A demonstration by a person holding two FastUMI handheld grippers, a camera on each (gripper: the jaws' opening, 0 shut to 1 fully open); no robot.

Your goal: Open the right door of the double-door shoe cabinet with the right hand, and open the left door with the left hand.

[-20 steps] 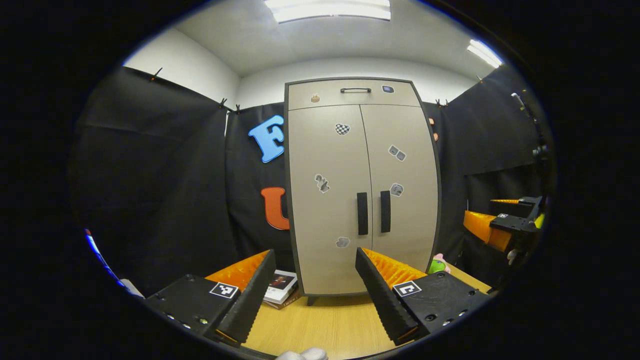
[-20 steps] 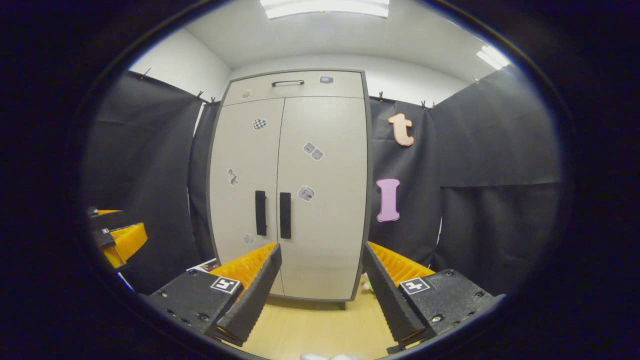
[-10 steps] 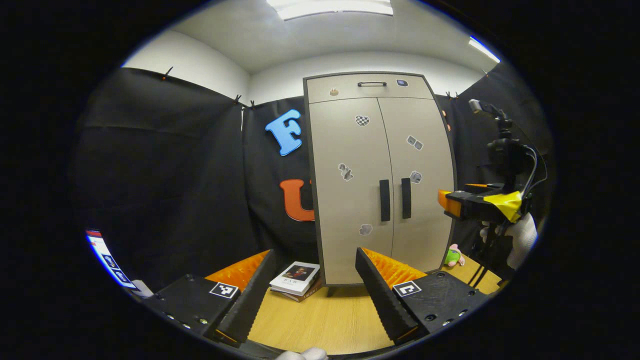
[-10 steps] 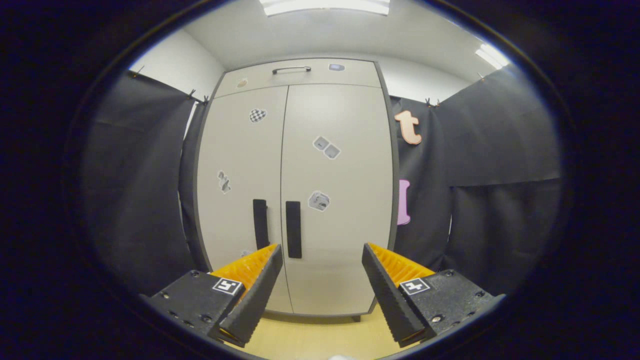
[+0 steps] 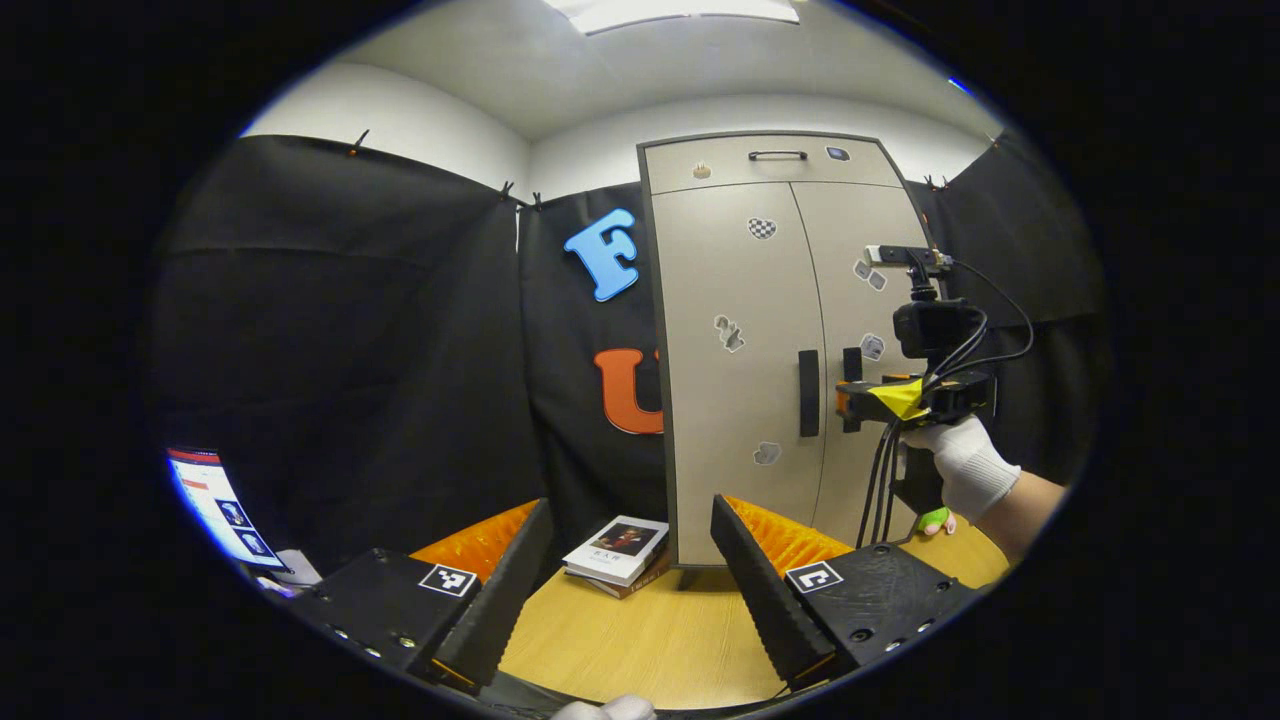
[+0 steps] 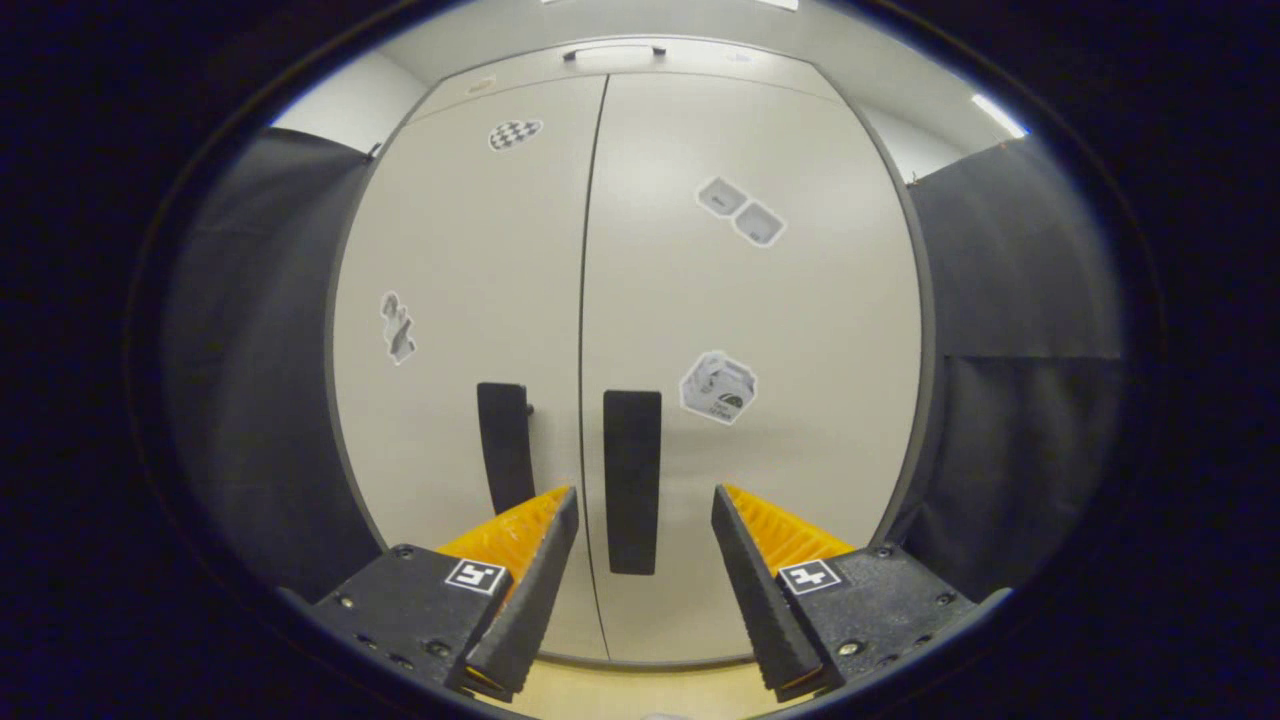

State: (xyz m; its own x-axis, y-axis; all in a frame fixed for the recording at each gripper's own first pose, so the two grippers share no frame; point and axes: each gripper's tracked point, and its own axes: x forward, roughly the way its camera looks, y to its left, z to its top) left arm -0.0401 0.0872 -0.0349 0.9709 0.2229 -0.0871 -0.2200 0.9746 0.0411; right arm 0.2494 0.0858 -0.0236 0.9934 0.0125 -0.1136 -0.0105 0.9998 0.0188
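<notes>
The beige double-door shoe cabinet (image 5: 745,350) stands upright with both doors closed. Two dark vertical handles sit at the centre seam: the left door handle (image 5: 808,393) and the right door handle (image 5: 851,390). My left gripper (image 5: 628,505) is open and empty, well short of the cabinet. In the left gripper view, a gloved hand (image 5: 965,465) holds my right gripper (image 5: 843,400) up against the right door handle. In the right gripper view, my right gripper (image 6: 643,495) is open, and the right door handle (image 6: 632,480) lies between its fingers. The left door handle (image 6: 503,445) is just beside it.
A stack of books (image 5: 620,550) lies on the wooden surface (image 5: 640,640) at the cabinet's left foot. A green plush toy (image 5: 932,520) sits at its right foot. Above the doors is a drawer with a handle (image 5: 778,155). Cables hang below the right gripper.
My right gripper has moved in close to the cabinet, up to the right door handle. The left gripper has turned left, so the cabinet sits further right in its view.
</notes>
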